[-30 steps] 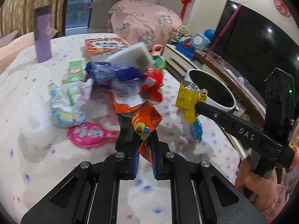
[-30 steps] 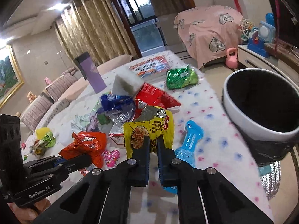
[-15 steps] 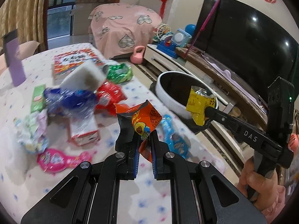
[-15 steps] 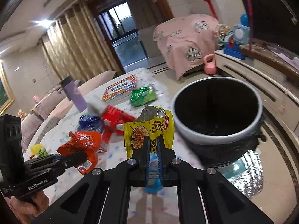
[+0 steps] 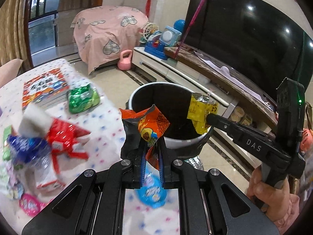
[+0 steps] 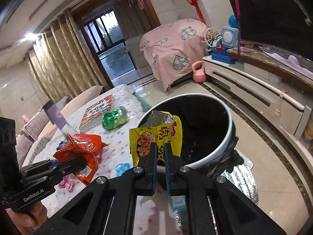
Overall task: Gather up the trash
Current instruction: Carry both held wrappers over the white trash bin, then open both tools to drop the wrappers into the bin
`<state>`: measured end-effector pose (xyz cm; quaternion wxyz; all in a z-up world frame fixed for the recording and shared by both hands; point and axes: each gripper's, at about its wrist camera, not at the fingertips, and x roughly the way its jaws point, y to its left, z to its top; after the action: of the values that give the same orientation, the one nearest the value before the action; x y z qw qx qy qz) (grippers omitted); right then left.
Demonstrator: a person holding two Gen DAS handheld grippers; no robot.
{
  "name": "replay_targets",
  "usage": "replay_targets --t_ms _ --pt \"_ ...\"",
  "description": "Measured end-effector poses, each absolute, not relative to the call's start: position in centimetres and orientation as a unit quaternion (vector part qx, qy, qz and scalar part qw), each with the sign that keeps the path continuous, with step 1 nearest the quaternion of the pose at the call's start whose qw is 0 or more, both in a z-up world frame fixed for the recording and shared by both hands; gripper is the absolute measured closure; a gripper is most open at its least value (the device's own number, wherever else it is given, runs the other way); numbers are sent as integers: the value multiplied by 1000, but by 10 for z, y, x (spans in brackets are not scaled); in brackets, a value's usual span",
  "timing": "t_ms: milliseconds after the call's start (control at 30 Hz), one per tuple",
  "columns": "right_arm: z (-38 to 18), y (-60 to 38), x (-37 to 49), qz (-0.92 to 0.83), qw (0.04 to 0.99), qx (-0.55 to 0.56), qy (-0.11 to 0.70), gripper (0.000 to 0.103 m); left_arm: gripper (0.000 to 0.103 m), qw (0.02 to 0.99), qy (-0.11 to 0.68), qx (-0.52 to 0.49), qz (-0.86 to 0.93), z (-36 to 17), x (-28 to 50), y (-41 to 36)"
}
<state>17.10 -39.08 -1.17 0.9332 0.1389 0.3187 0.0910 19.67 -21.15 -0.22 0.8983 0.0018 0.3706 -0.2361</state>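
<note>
An orange crinkled foil snack wrapper (image 5: 150,125) and a yellow foil packet with red lettering (image 6: 156,135). A white-rimmed round bin, black inside (image 6: 228,137); a white tablecloth dotted pink and blue (image 5: 105,121).

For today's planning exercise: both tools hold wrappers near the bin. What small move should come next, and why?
Probably open the right tool: its yellow wrapper already hangs over the bin mouth, so it should drop in. The orange wrapper sits nearer the rim.
</note>
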Motion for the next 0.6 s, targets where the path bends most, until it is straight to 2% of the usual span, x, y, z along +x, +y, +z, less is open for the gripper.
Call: replay_targets --t_ms 600 --pt "-23 -423 216 71 922 129 359 95 93 875 412 19 -254 -21 264 -271"
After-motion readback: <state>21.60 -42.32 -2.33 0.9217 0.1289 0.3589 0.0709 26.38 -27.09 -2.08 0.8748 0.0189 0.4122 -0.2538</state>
